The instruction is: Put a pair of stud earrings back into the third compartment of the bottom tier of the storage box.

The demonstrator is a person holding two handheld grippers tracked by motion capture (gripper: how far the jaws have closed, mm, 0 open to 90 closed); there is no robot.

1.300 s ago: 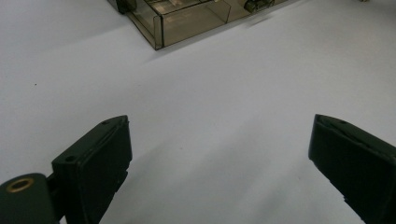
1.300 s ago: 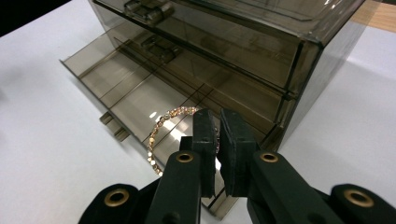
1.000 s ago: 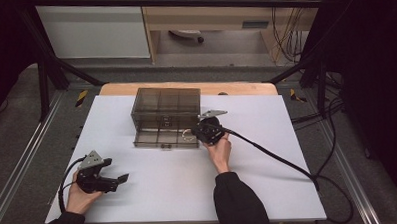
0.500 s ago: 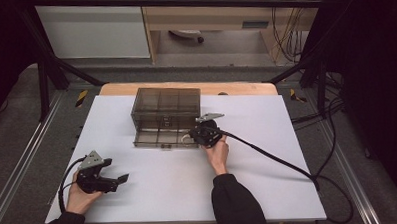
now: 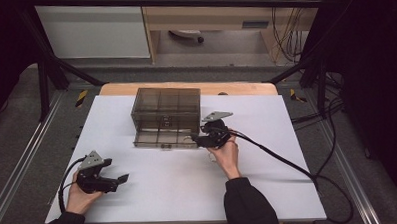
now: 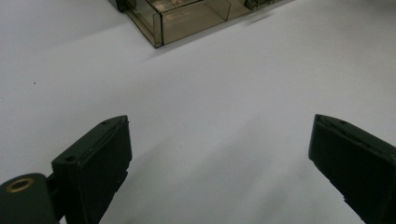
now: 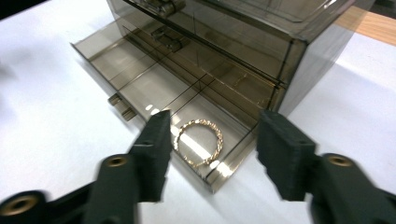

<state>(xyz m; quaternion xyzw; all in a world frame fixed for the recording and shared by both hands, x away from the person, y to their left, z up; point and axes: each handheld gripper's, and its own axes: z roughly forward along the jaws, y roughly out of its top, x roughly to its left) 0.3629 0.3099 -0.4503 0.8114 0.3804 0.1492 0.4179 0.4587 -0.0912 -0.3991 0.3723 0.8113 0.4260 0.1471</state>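
A smoky clear drawer box (image 5: 166,105) stands at the middle back of the white table (image 5: 268,169). Its bottom drawer (image 7: 135,79) is pulled out. A twisted gold bracelet (image 7: 198,142) lies flat in the drawer's near corner compartment. My right gripper (image 7: 215,121) hovers just over that corner, at the box's front right (image 5: 197,140). Its jaws have just been opening and now stand apart on either side of the bracelet without touching it. My left gripper (image 5: 120,180) rests at the front left of the table, open with nothing between its jaws (image 6: 219,126).
The right gripper's cable (image 5: 288,161) trails across the table's right side to the floor. A strip of wooden tabletop (image 5: 235,87) shows behind the box. Black frame bars (image 5: 50,72) stand at the back left.
The right hand has shifted slightly at the drawer's front right corner. The left hand and its gripper have stayed in place.
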